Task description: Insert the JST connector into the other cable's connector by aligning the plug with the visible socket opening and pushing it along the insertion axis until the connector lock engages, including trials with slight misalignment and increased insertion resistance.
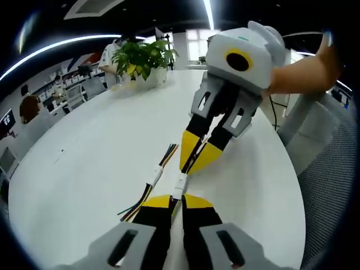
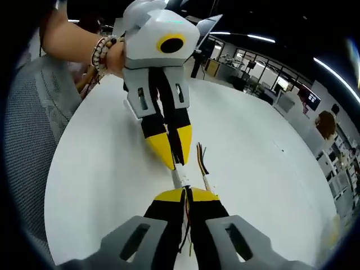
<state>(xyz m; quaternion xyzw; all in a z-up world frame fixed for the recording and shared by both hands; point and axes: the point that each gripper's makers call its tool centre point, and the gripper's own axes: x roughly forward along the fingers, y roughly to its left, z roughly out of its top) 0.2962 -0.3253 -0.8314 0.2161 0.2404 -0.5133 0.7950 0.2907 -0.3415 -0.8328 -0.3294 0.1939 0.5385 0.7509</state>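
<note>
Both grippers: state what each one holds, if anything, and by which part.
The left gripper and right gripper each pinch one end of the white connector pair, close behind its body, where the wires leave it. A second cable lies loose alongside.

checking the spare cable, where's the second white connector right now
In the left gripper view, the second white connector lies on the white table, just left of the left gripper, beside the connector held between both grippers.
</note>
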